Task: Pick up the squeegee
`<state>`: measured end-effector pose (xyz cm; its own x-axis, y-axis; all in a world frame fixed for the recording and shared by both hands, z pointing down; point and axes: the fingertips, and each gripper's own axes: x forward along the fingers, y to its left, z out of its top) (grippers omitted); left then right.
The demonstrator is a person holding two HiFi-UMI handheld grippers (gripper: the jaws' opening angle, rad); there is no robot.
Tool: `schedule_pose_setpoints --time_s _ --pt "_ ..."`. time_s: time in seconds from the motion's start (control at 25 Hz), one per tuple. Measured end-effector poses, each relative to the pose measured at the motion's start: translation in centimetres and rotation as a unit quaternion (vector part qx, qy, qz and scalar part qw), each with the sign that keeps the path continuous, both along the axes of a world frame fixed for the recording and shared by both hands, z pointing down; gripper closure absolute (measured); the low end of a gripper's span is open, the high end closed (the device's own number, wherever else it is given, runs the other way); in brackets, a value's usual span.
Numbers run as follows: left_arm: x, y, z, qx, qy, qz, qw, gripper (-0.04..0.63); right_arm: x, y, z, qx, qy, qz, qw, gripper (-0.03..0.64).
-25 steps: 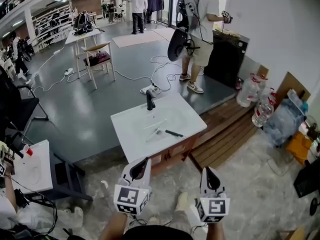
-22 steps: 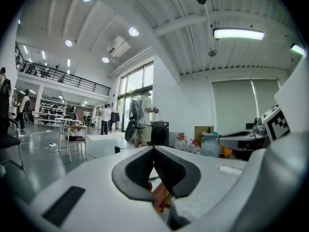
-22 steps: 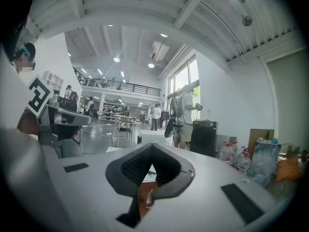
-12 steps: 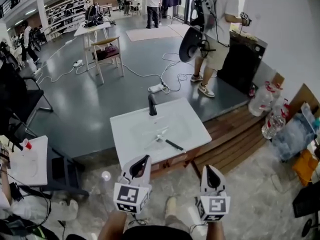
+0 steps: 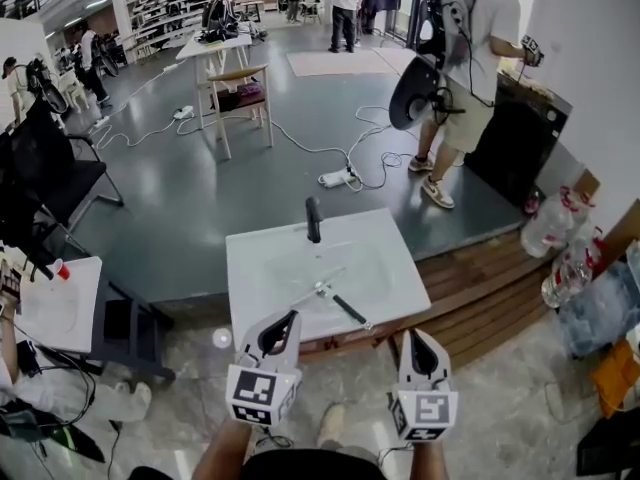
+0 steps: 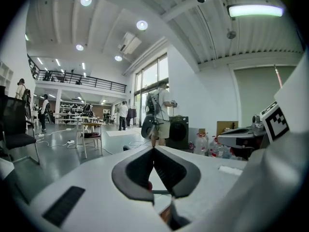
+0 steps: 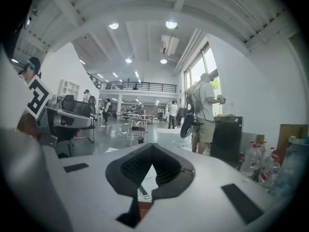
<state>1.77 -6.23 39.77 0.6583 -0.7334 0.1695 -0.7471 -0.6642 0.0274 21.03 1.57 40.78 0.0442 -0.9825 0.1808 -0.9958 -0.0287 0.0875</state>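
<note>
Change since earlier: sink worktop (image 5: pixel 245 268) larger and lower in the head view, closer to both grippers; person with a backpack (image 5: pixel 480 38) and black cabinet (image 5: pixel 515 138) shifted toward the right edge.
Unchanged: squeegee (image 5: pixel 340 303) lying in the same spot in the basin; both sets of jaws pressed together as before.
Squeegee place: in the shallow white basin, toward its near right part, on the near side of the black tap (image 5: pixel 313 219), apart from both grippers.
Squeegee axis: diagonal in the head view; black handle toward the near right rim, pale head toward the basin's middle, blade lying across the handle's line.
Left gripper (image 5: pixel 291 316): low in the head view, just short of the sink's near edge; jaws closed tip to tip, nothing between them.
Right gripper (image 5: pixel 412 336): beside the left one, pointed toward the sink; jaws likewise fully closed, holding nothing.
Writing: black-and-white square markers on each gripper's cube; labels on the water bottles (image 5: pixel 562 218) too small to read.
</note>
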Motion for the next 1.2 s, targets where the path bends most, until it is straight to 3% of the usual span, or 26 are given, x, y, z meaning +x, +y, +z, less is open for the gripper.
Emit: schedule_pose_setpoints --time_s 0.32,0.8,1.2 --pt "1.4 -2.1 1.0 -0.007 -0.011 -0.042 0.999 0.597 2.3 -4.2 1.7 -0.009 -0.011 -0.043 0.999 0.62" --pt "-1.4 -4.9 2.5 -0.029 -0.022 -0.1 0.9943 0.597 -0.6 -9.7 3.9 -0.027 -0.021 -0.112 0.993 0.62" --pt "-3.4 -9.6 6.9 -0.066 -0.019 -0.102 0.9924 0.597 -2.8 -14.5 8.7 -0.078 -0.016 -0.124 0.989 0.62"
